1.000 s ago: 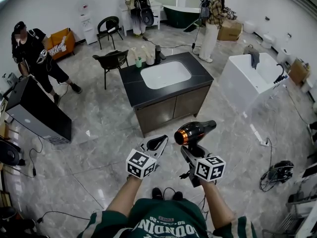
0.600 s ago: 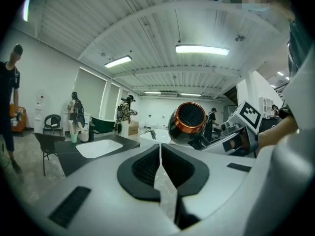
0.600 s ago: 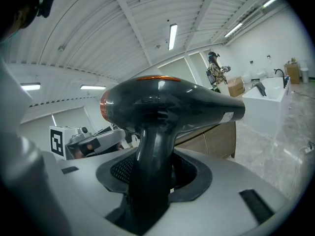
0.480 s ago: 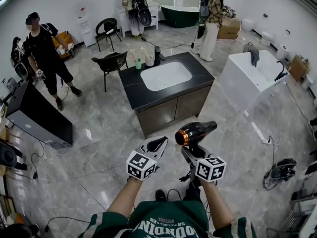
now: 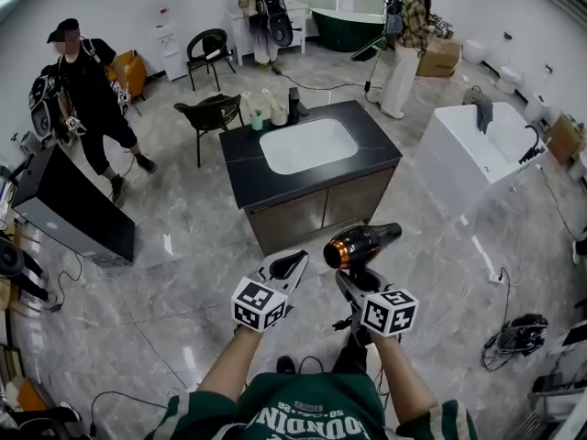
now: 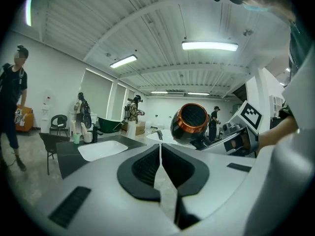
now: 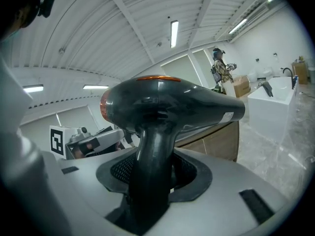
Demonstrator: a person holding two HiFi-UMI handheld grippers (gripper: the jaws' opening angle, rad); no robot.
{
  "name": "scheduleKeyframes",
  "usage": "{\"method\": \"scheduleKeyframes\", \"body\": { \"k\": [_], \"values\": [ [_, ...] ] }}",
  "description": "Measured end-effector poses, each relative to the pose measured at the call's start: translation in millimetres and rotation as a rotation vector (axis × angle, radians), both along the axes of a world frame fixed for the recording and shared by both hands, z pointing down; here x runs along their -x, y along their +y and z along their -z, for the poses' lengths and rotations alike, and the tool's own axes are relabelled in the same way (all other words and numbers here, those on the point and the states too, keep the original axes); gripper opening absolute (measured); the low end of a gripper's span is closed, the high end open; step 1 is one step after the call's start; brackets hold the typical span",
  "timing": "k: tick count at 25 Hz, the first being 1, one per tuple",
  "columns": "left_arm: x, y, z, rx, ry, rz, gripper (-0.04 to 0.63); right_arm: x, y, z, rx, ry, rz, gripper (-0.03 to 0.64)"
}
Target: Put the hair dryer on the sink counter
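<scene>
A black hair dryer [image 5: 360, 244] with a copper ring at its back end is held upright by its handle in my right gripper [image 5: 354, 280], whose jaws are shut on the handle [image 7: 150, 181]. Its barrel [image 7: 172, 106] lies crosswise above the jaws. My left gripper [image 5: 285, 266] hangs beside it, shut, with nothing between its jaws [image 6: 160, 163]; the dryer [image 6: 191, 123] shows to its right. The sink counter [image 5: 374, 148], dark-topped with a white basin [image 5: 307, 144], stands on a brown cabinet a short way ahead of both grippers.
Bottles and cups [image 5: 271, 108] stand at the counter's far left corner. A black chair [image 5: 211, 115] is behind it, a white bathtub [image 5: 481, 149] to the right, a dark box [image 5: 69, 207] to the left. People stand at left [image 5: 87, 90] and back right [image 5: 411, 35]. Cables [image 5: 514, 335] lie on the tiled floor.
The view has drifted slightly and the counter sits a little more central. The person at left has stepped and stood up. Both grippers and the dryer keep their pose.
</scene>
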State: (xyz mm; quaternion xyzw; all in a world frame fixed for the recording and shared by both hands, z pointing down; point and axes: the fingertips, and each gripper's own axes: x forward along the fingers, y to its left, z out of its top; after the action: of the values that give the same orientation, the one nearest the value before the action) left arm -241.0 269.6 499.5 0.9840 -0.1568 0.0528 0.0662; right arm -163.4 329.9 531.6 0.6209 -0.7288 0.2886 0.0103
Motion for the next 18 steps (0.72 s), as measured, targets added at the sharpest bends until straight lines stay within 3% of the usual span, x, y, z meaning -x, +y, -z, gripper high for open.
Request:
{"method": "scheduleKeyframes", "body": {
  "k": [10, 18],
  "values": [
    [-102, -21, -2, 0.02, -0.024, 0.086, 0.021, -102, -29, 2, 0.027, 0.018, 0.111, 0.199],
    [-159, -32, 6, 0.014, -0.038, 0.165, 0.021, -167, -42, 10, 0.014, 0.001, 0.178, 0.199]
  ]
}}
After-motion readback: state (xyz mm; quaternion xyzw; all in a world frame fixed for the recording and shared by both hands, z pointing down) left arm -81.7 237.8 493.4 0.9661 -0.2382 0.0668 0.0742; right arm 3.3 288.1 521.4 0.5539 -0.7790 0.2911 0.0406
